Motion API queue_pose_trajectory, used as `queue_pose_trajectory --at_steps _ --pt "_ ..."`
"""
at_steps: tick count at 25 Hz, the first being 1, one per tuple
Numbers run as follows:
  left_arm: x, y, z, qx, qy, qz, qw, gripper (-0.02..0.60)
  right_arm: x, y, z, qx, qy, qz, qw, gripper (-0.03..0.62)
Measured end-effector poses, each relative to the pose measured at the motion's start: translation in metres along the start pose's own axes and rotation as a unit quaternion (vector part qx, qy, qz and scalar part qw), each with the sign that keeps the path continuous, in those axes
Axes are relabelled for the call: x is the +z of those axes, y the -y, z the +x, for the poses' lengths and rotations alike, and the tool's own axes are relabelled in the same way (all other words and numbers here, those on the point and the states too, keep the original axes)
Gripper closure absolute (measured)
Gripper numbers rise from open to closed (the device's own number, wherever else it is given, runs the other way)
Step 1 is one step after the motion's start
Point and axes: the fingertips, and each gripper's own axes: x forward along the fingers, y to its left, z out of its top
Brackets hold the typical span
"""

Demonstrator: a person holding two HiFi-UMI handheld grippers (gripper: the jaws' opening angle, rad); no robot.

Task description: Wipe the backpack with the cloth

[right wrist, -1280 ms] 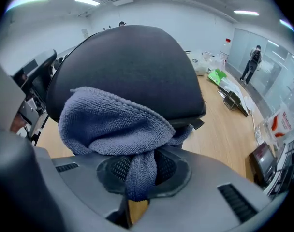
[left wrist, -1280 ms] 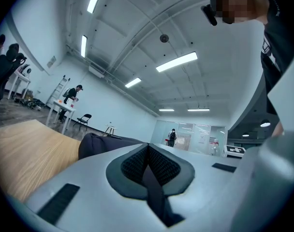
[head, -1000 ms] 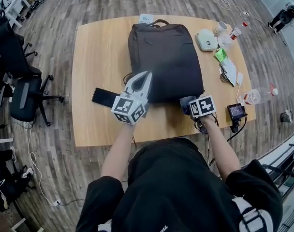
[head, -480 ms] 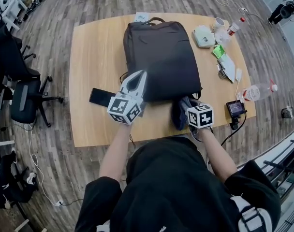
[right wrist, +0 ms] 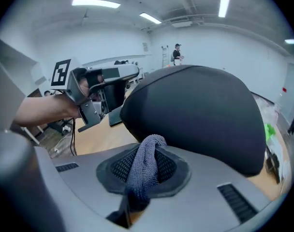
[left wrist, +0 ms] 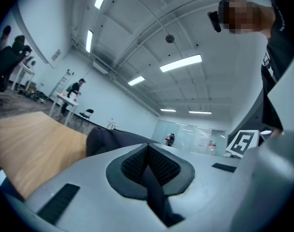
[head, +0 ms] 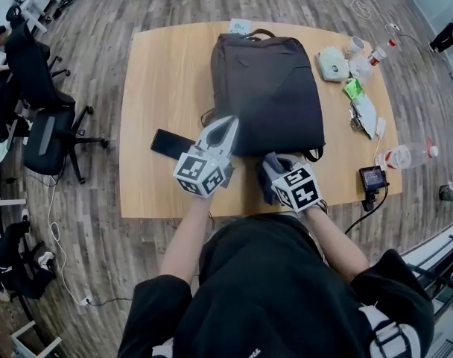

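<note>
The dark backpack (head: pixel 267 88) lies flat on the wooden table (head: pixel 159 73), handle at the far end. My right gripper (head: pixel 272 168) is shut on a grey cloth (head: pixel 269 174) just off the backpack's near edge. In the right gripper view the cloth (right wrist: pixel 143 167) hangs out between the jaws, with the backpack (right wrist: pixel 200 110) bulging right behind it. My left gripper (head: pixel 228 125) is shut with nothing in it, its tips at the backpack's near left corner. From the left gripper view only a strip of the backpack (left wrist: pixel 108 140) shows past the jaws.
A black phone (head: pixel 171 144) lies left of the left gripper. Along the table's right side are a white round device (head: pixel 333 63), a green packet (head: pixel 353 88), a plastic bottle (head: pixel 407 155) and a small camera (head: pixel 372 178). Office chairs (head: pixel 40 125) stand on the floor to the left.
My right gripper has carried the cloth leftward from the backpack's near right corner along its near edge. The left gripper has stayed at the near left corner.
</note>
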Motion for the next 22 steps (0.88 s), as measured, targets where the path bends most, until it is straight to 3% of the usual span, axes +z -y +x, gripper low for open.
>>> queue_pose_trajectory --at_steps 2,5,7,9,11,12,15,16,18,22 --pt "0.003 -0.02 -0.038 0.069 0.025 0.006 0.9973 0.565 0.008 -0.018 0.006 0.022 -0.002 -0.054 0.998 0.54" --pt "0.007 -0.049 -0.101 0.164 0.061 0.005 0.9845 0.565 0.021 -0.052 0.024 0.063 -0.013 -0.149 0.987 0.54" --pt "0.005 -0.058 -0.132 0.205 0.069 0.006 0.9764 0.565 0.029 -0.074 0.038 0.078 -0.033 -0.229 0.97 0.54" --pt "0.002 -0.063 -0.155 0.234 0.068 0.011 0.9698 0.565 0.039 -0.097 0.049 0.085 -0.045 -0.314 0.945 0.54" --pt "-0.001 -0.067 -0.174 0.259 0.07 0.013 0.9632 0.565 0.057 -0.116 0.061 0.071 -0.044 -0.414 0.906 0.54" --pt "-0.001 -0.068 -0.183 0.271 0.072 0.012 0.9599 0.565 0.07 -0.119 0.069 0.052 -0.047 -0.471 0.879 0.54" --pt "-0.006 -0.072 -0.205 0.296 0.08 -0.004 0.9519 0.565 0.105 -0.108 0.098 -0.015 -0.102 -0.624 0.774 0.54" --pt "-0.009 -0.073 -0.21 0.302 0.081 -0.01 0.9498 0.565 0.111 -0.101 0.108 -0.02 -0.132 -0.649 0.749 0.54" --pt "-0.017 -0.074 -0.216 0.313 0.078 -0.02 0.9464 0.565 0.115 -0.086 0.126 -0.002 -0.197 -0.668 0.718 0.54" --pt "-0.03 -0.073 -0.218 0.326 0.068 -0.035 0.9424 0.565 0.142 -0.056 0.156 0.007 -0.258 -0.686 0.681 0.54"
